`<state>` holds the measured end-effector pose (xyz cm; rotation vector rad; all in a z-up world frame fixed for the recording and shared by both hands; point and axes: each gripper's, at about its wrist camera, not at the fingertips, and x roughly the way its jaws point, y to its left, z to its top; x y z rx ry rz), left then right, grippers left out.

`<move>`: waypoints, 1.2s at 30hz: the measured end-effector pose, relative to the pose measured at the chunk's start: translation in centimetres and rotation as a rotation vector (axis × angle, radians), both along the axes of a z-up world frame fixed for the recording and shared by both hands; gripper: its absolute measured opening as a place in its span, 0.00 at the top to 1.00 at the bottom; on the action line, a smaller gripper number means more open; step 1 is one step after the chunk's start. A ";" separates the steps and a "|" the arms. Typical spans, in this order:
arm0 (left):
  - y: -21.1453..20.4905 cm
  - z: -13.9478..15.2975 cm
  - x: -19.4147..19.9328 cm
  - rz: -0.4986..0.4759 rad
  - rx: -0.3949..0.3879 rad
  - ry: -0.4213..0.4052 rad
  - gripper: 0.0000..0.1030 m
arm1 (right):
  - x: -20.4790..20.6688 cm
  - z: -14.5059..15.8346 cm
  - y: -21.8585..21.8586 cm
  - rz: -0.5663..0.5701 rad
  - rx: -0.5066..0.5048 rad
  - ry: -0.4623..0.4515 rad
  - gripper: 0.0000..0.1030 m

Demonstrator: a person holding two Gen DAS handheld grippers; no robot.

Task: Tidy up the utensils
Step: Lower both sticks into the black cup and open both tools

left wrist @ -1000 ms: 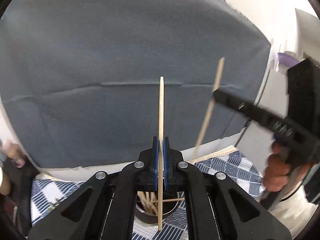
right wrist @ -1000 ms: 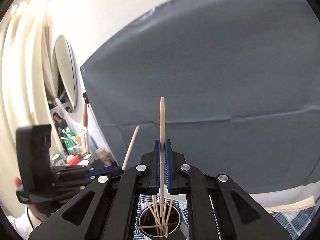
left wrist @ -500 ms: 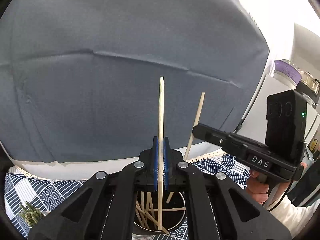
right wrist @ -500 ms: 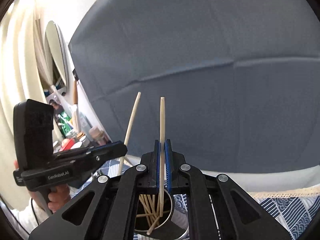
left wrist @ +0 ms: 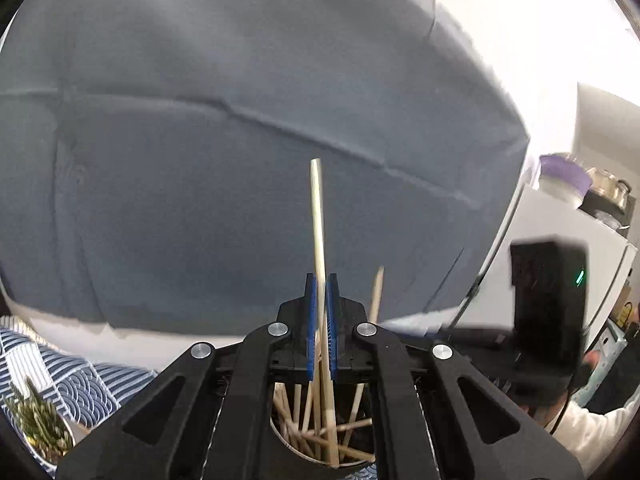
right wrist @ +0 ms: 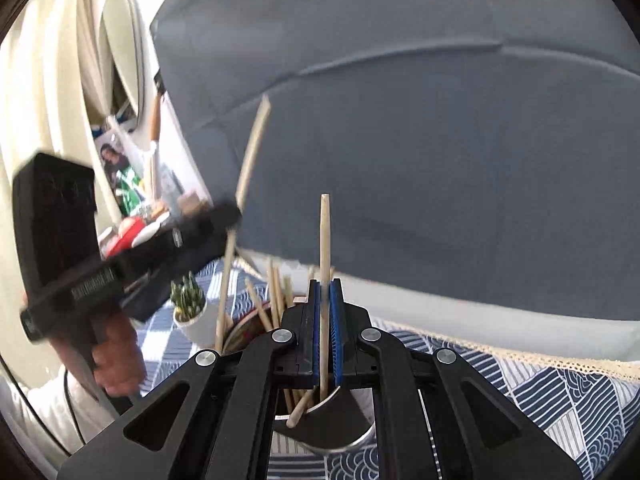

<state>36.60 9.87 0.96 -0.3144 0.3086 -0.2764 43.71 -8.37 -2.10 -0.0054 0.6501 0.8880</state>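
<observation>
In the left wrist view my left gripper (left wrist: 320,312) is shut on a pale wooden chopstick (left wrist: 317,220) that stands nearly upright. Its lower end reaches down among several chopsticks (left wrist: 304,408) in a round metal cup (left wrist: 280,434) right below the jaws. In the right wrist view my right gripper (right wrist: 325,300) is shut on another upright chopstick (right wrist: 325,236), whose lower end dips inside the same metal cup (right wrist: 348,446). The left gripper (right wrist: 226,218) shows blurred at the left there, holding its slanted chopstick (right wrist: 252,152) over the cup.
A blue-and-white patterned cloth (right wrist: 560,392) covers the table. A small potted plant (right wrist: 188,300) stands left of the cup. A grey backdrop (left wrist: 200,160) hangs behind. Cluttered shelves (right wrist: 132,232) lie far left; a white appliance with a purple-lidded jar (left wrist: 560,176) stands right.
Both grippers have come down, each still holding its chopstick. The chopsticks' lower ends have sunk from above the cup into it, and the two grippers have drawn closer together.
</observation>
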 end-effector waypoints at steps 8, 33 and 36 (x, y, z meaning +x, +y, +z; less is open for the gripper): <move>-0.8 0.6 0.8 -0.028 0.032 -0.064 0.95 | -0.5 -0.2 -0.4 0.014 -0.004 0.004 0.95; -3.0 -4.0 -0.7 -0.097 0.233 0.434 0.95 | 0.1 -1.5 3.9 0.041 -0.268 0.132 0.95; -3.1 -3.8 -0.3 -0.087 0.261 0.483 0.94 | 0.7 -1.4 4.5 0.035 -0.325 0.183 0.95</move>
